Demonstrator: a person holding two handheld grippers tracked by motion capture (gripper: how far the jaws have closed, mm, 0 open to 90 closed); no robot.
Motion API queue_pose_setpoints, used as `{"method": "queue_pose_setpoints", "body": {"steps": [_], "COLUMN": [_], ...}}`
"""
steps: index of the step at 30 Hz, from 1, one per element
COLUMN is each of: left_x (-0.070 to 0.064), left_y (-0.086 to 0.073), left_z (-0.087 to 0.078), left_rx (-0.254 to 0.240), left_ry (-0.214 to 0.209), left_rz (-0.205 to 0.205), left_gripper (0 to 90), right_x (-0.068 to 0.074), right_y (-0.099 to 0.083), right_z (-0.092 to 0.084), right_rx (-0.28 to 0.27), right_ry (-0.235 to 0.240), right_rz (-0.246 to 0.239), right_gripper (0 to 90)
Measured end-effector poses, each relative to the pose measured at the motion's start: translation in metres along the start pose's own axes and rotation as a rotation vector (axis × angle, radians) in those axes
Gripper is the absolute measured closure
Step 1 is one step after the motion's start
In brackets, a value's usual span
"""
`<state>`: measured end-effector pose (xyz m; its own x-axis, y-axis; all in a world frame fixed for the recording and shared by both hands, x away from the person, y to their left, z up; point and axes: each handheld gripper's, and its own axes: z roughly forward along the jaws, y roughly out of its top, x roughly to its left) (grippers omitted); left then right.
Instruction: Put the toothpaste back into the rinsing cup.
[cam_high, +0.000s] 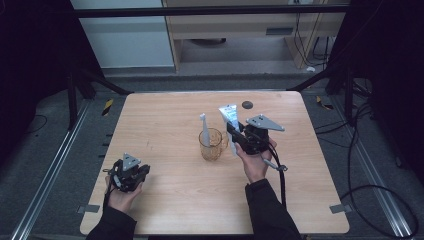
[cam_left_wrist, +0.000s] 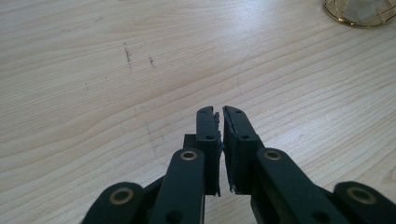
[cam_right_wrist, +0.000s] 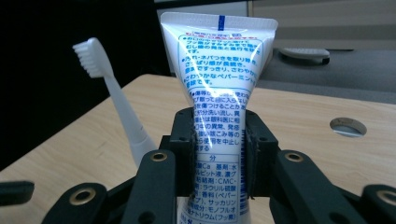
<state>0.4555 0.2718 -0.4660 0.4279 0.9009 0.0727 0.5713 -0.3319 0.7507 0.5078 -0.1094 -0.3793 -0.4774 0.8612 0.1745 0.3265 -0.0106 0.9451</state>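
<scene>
Toothpaste tube (cam_right_wrist: 219, 93) over wooden table (cam_high: 165, 200), grey floor (cam_high: 45, 130) around

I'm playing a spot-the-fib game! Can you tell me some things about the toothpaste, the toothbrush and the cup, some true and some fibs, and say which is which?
1. The right gripper is shut on the toothpaste tube. True.
2. The toothbrush lies flat on the table. False: it stands in the amber glass cup, bristles up.
3. The left gripper holds a spoon. False: its jaws are shut with nothing between them.
4. The tube is already inside the cup. False: it is held upright beside the cup, on the right in the high view.
5. A round dark hole sits near the table's far edge. True.
</scene>
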Motion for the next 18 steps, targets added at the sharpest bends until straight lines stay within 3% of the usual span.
{"method": "queue_pose_setpoints", "body": {"steps": [18], "left_x": [0.001], "left_y": [0.0], "left_z": [-0.001], "left_rx": [0.001], "left_ry": [0.008], "left_rz": [0.002], "left_gripper": [89.7], "right_x": [-0.003], "right_y": [0.01], "right_z": [0.028], "right_rx": [-0.064], "right_ry": [-0.037], "right_rz": [0.049], "right_gripper": [69.5]}}
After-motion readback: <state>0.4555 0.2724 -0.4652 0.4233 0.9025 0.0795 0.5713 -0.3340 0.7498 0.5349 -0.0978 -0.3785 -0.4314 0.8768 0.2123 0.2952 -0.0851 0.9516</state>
